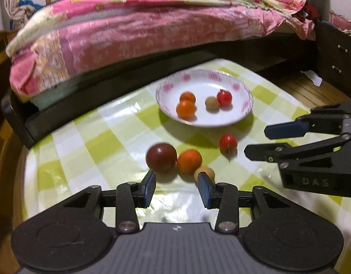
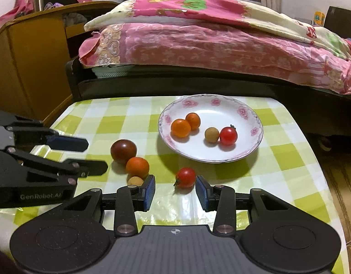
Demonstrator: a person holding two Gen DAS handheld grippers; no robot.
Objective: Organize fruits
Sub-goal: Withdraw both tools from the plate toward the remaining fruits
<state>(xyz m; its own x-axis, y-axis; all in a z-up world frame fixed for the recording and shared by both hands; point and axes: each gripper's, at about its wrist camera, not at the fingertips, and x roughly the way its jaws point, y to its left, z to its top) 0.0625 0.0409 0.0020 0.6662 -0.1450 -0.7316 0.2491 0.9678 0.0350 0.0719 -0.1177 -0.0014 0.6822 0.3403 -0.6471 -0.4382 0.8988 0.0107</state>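
Observation:
A white plate with a pink flower rim (image 1: 241, 91) (image 2: 246, 111) holds two orange fruits (image 2: 180, 127), a small tan fruit (image 2: 211, 134) and a red cherry tomato (image 2: 228, 135). On the checked tablecloth lie a dark red fruit (image 1: 161, 160) (image 2: 123, 151), an orange fruit (image 1: 189, 161) (image 2: 137, 167), a small tan fruit (image 1: 205, 172) (image 2: 135, 180) and a red cherry tomato (image 1: 228, 142) (image 2: 186, 177). My left gripper (image 1: 176, 188) is open, just short of the dark and orange fruits. My right gripper (image 2: 175, 190) is open, the cherry tomato just ahead between its fingertips.
A bed with a pink quilt (image 2: 209, 45) runs along the table's far edge. A wooden cabinet (image 2: 29, 57) stands at the left in the right wrist view. The table's right edge drops to a wooden floor (image 2: 342, 182). Each gripper shows in the other's view (image 1: 312, 141) (image 2: 38, 157).

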